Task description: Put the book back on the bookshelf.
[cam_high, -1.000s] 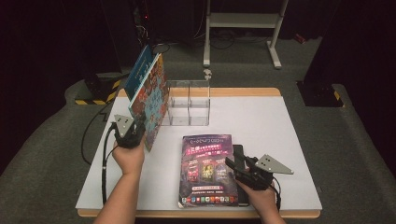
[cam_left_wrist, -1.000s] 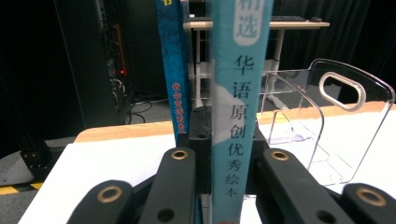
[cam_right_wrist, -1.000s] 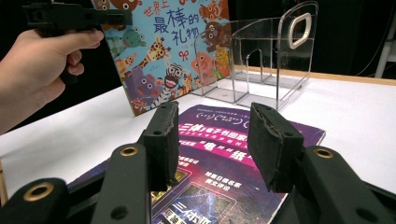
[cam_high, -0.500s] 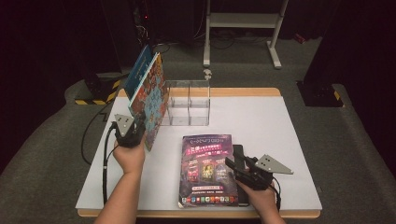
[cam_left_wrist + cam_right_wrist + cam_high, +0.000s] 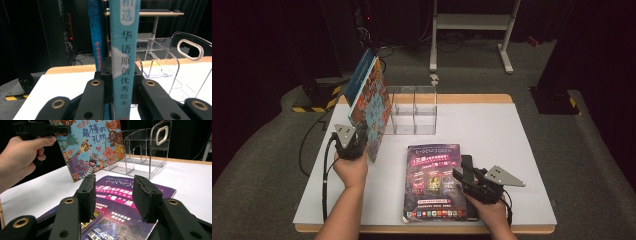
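At table left, my left gripper (image 5: pixel 362 145) clamps the upright colourful animal-cover picture book (image 5: pixel 373 111) beside the clear acrylic divider rack (image 5: pixel 414 112). My right gripper (image 5: pixel 464 176) hovers, jaws parted and empty, over the flat purple paperback book (image 5: pixel 433 182).

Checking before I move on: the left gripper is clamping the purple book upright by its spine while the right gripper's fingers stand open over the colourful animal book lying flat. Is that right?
The books are swapped. The left gripper is clamped on the spine of the upright colourful animal book; the purple book lies flat under the right gripper, whose fingers stand open. The right gripper view shows both.
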A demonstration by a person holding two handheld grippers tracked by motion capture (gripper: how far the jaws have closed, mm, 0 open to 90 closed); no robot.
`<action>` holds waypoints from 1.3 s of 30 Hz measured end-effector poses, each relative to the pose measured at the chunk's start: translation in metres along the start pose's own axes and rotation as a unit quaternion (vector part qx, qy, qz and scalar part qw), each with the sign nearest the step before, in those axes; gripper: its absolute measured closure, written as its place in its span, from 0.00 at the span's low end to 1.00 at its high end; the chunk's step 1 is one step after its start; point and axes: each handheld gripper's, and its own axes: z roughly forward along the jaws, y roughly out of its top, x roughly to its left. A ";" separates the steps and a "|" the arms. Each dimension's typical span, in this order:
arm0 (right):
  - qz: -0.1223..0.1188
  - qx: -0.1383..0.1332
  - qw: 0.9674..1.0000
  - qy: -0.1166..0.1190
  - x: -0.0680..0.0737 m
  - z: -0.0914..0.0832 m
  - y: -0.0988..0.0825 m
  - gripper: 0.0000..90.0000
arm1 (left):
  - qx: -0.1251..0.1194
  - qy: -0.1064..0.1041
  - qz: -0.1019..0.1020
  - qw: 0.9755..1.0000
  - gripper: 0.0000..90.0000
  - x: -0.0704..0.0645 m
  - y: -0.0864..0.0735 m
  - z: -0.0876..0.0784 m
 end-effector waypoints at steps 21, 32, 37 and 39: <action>-0.003 0.003 1.000 0.003 0.002 0.002 -0.001 0.59 | 0.009 -0.022 -0.011 1.000 0.82 0.004 0.002 -0.003; -0.003 0.006 1.000 0.002 0.001 0.002 -0.001 0.59 | 0.008 -0.028 -0.012 1.000 0.73 0.007 0.002 -0.007; -0.004 0.008 1.000 0.002 0.001 0.003 -0.002 0.59 | 0.007 -0.027 -0.019 0.999 0.68 0.010 0.002 -0.010; -0.005 0.009 1.000 0.002 0.002 0.003 -0.002 0.59 | 0.009 -0.027 -0.018 0.999 0.68 0.012 0.002 -0.011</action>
